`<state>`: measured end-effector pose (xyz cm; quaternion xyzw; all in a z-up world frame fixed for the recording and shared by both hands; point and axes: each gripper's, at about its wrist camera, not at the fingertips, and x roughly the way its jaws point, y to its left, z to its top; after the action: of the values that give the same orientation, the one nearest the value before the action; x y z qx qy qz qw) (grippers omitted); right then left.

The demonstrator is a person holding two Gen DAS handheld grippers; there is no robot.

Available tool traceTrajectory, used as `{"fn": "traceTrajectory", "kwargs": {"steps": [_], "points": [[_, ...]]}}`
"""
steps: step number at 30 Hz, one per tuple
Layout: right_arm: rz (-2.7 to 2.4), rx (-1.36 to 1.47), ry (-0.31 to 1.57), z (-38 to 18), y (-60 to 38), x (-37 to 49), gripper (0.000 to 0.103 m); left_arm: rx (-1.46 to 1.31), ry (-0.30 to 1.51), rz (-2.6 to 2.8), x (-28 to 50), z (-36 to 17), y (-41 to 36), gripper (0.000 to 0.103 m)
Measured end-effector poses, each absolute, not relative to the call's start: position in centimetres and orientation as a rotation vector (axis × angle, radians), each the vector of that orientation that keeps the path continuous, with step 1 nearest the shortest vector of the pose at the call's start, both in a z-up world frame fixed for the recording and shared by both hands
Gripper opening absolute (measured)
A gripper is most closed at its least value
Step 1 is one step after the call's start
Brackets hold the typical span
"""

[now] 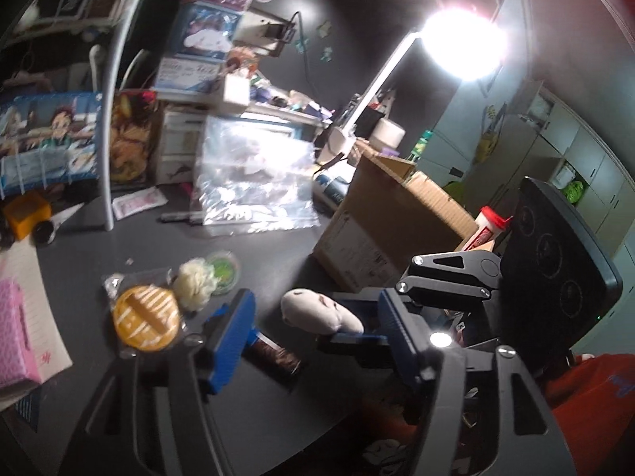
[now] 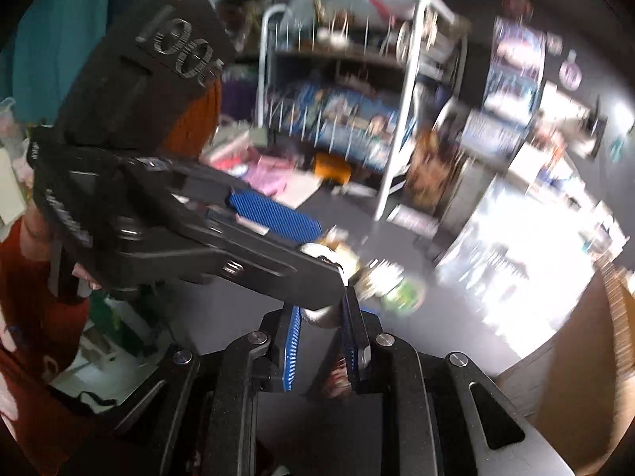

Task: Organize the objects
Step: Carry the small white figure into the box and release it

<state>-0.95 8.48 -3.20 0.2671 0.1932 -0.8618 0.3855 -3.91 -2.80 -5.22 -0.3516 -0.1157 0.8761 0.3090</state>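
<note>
Right gripper (image 2: 323,341): its blue-ribbed jaws stand narrow, pinched on a small beige soft plush toy (image 2: 321,317); this view is heavily blurred.
Beige plush toy: in the left wrist view it sits just below centre, resting against the tip of the right gripper, which reaches in from 3 o'clock, above the dark grey tabletop (image 1: 258,254).
Left gripper (image 1: 313,341): its jaws stand moderately apart with the plush toy in the gap; the left blue pad (image 1: 230,341) is clear of the toy, and I cannot tell whether the right pad touches it.
Left gripper in the right wrist view: it crosses from 9 o'clock towards centre, one blue pad facing up.
Brown packet (image 1: 274,353): lies on the table under the toy, at 6 o'clock from it.
Round orange ridged disc in clear wrapping (image 1: 145,319): on the table at 8 o'clock.
Cream fluffy pompom (image 1: 196,283): touching the disc's wrapping at its 1 o'clock side.
Small round green tub (image 1: 226,267): just beside the pompom, behind it.
Open brown cardboard box (image 1: 389,230): on the table at 2 o'clock from the toy.
White tube with red cap (image 1: 490,222): at the box's right edge.
Crinkled clear plastic bag (image 1: 254,174): at 12 o'clock, well apart from the toy.
Person: an orange-red sleeve (image 1: 587,396) at 4 o'clock.
</note>
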Motion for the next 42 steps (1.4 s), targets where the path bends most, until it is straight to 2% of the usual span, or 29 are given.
{"fn": "traceTrajectory", "kwargs": {"steps": [7, 13, 22, 27, 28, 29, 30, 32, 42], "points": [[-2.302, 0.558, 0.518, 0.4, 12.7, -0.7, 0.014, -0.865, -0.260, 2.263, -5.8, -1.0, 1.6, 0.036], [-2.394, 0.578, 0.471, 2.1, 18.1, -2.0, 0.014, -0.862, -0.205, 2.197, -9.0, 0.9, 6.9, 0.033], [-2.452, 0.824, 0.319, 2.9, 25.3, -6.8, 0.015, -0.967, -0.142, 2.080, -15.1, 1.6, 14.9, 0.033], [-2.435, 0.954, 0.326, 2.9, 26.4, -8.7, 0.015, -1.019, -0.124, 2.061, -16.8, 1.2, 16.8, 0.033], [-2.435, 0.972, 0.333, 2.8, 26.5, -8.9, 0.015, -1.024, -0.116, 2.060, -16.8, 1.2, 17.0, 0.034], [-2.439, 0.991, 0.340, 2.7, 26.5, -9.2, 0.019, -1.030, -0.110, 2.064, -17.0, 1.0, 17.1, 0.045], [-2.444, 1.005, 0.348, 2.6, 26.7, -9.2, 0.023, -1.033, -0.105, 2.072, -17.1, 0.9, 17.2, 0.061], [-2.460, 1.013, 0.366, 2.4, 26.9, -9.1, 0.036, -1.017, -0.095, 2.093, -16.9, 1.0, 17.2, 0.072], [-2.470, 1.006, 0.334, 2.4, 26.9, -8.5, 0.036, -0.961, -0.116, 2.171, -15.3, 2.2, 14.5, 0.072]]}}
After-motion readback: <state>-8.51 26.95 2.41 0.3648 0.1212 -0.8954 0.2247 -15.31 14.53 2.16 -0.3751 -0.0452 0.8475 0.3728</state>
